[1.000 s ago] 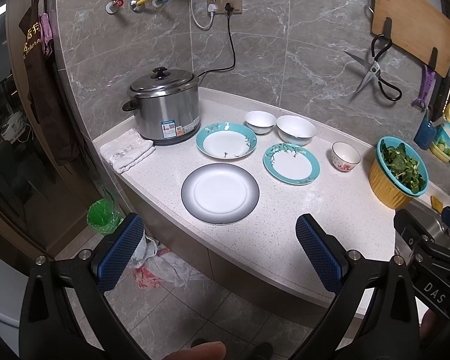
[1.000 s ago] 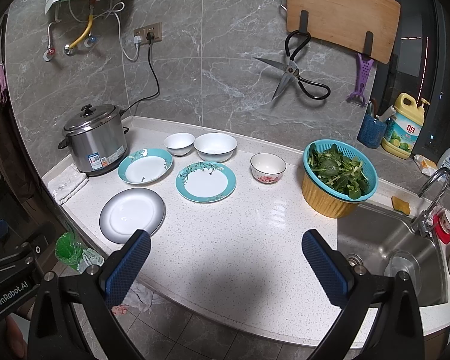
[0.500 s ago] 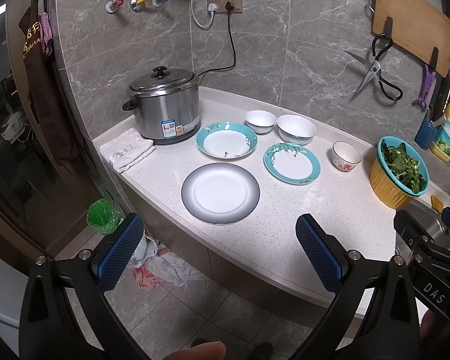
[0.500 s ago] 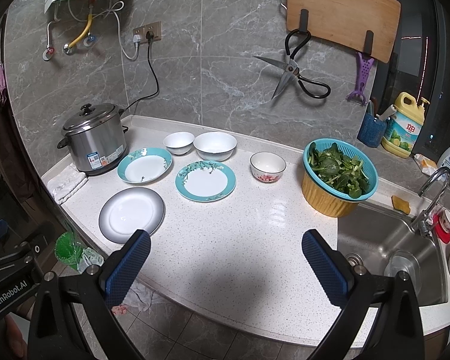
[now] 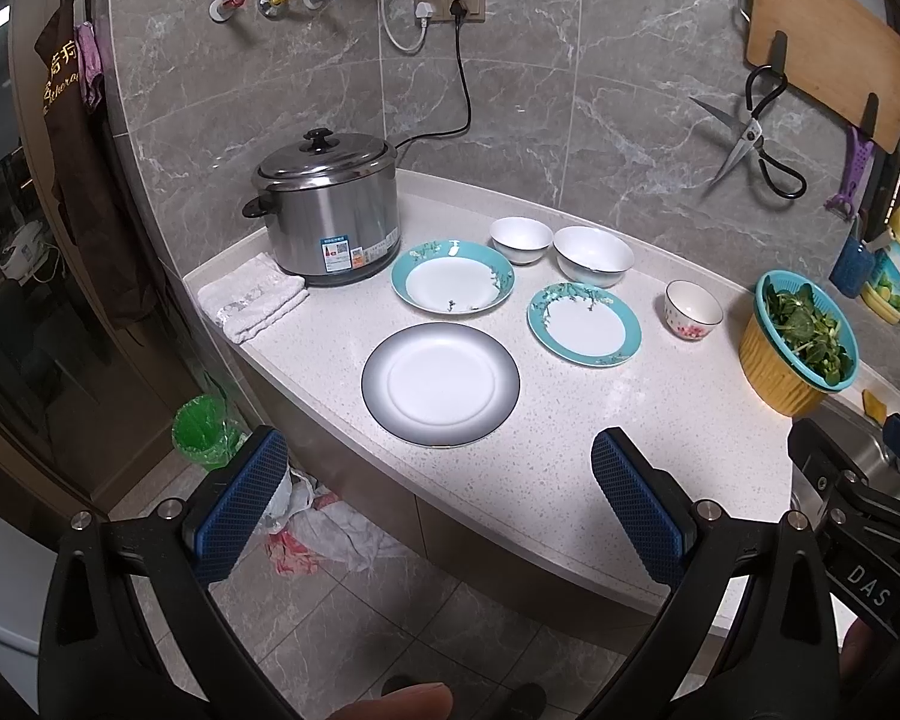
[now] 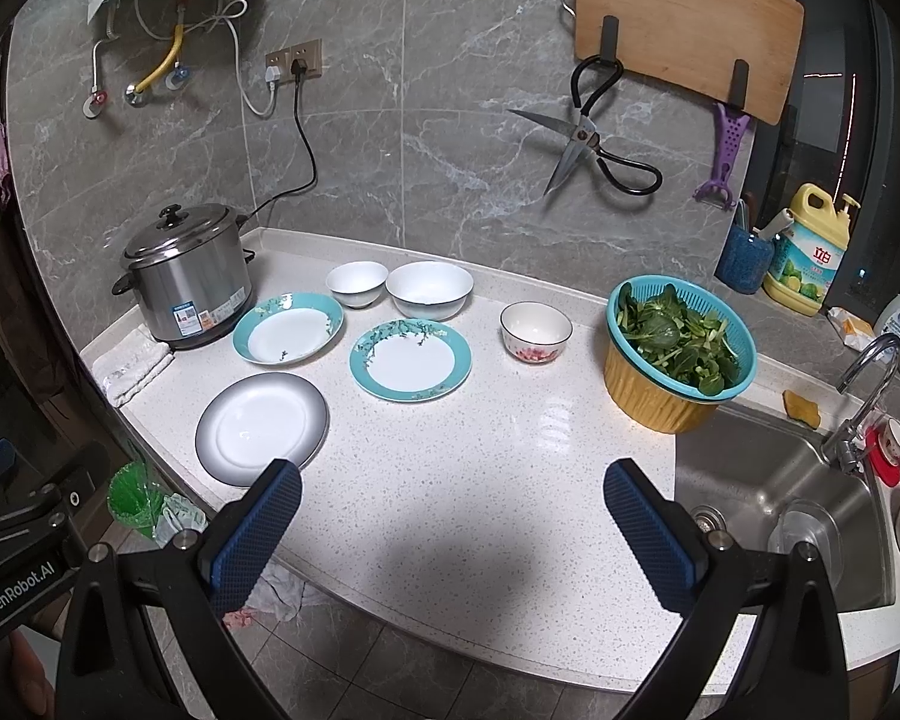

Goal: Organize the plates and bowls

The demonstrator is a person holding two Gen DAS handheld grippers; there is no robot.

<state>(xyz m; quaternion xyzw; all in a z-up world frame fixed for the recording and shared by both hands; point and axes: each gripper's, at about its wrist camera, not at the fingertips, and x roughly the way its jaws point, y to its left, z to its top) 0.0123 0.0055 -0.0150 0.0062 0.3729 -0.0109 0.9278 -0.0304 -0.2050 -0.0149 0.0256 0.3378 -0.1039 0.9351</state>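
Both hand-held grippers, left (image 5: pixel 438 507) and right (image 6: pixel 450 531), hang released and empty off the bench (image 6: pixel 480 480) edge, touching nothing.

Three plates and three bowls lie apart. The grey plate (image 5: pixel 440 384) sits at the left gripper's 12 o'clock, nearest. A teal plate (image 5: pixel 453 285) lies beyond it; another (image 6: pixel 410 358) is at the right gripper's 12 o'clock. Two white bowls (image 6: pixel 357 283) (image 6: pixel 429 289) stand behind, the patterned bowl (image 6: pixel 536 331) at 1 o'clock.

All are likely glazed ceramic: stiff, slick, breakable. Pinch each at the rim.
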